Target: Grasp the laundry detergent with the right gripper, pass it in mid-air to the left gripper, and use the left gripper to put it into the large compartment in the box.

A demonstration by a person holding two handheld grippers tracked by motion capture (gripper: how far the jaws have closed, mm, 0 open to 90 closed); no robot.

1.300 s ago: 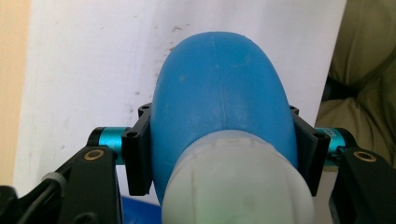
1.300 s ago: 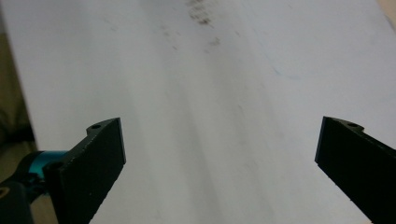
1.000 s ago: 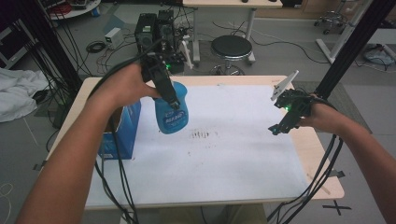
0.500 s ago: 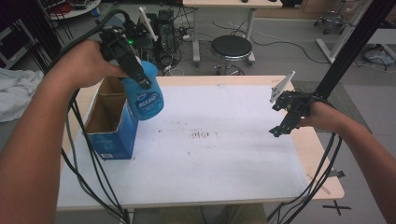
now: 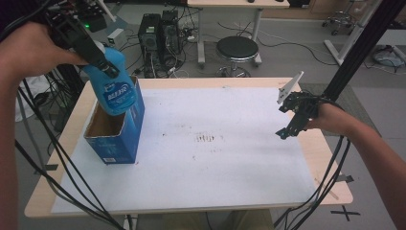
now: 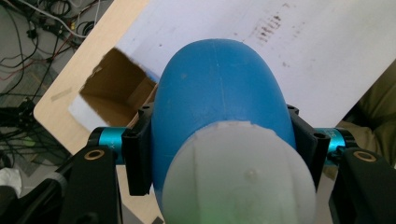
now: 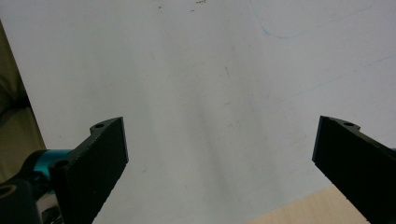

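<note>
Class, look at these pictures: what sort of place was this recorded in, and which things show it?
Probably a lab or workshop, not a home: black desktop computer towers stand on the floor amid tangled loose cables, with a round black stool behind the white-topped wooden work table.

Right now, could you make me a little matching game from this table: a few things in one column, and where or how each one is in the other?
Things:
1. blue bottle
2. cardboard box
3. right gripper
4. round stool

States:
A. on the floor beyond the table
B. fingers apart, nothing between them
C. gripped near its white cap, held above the box
D. open at the top, on the table's left side

Pairs: 1-C, 2-D, 3-B, 4-A
</note>
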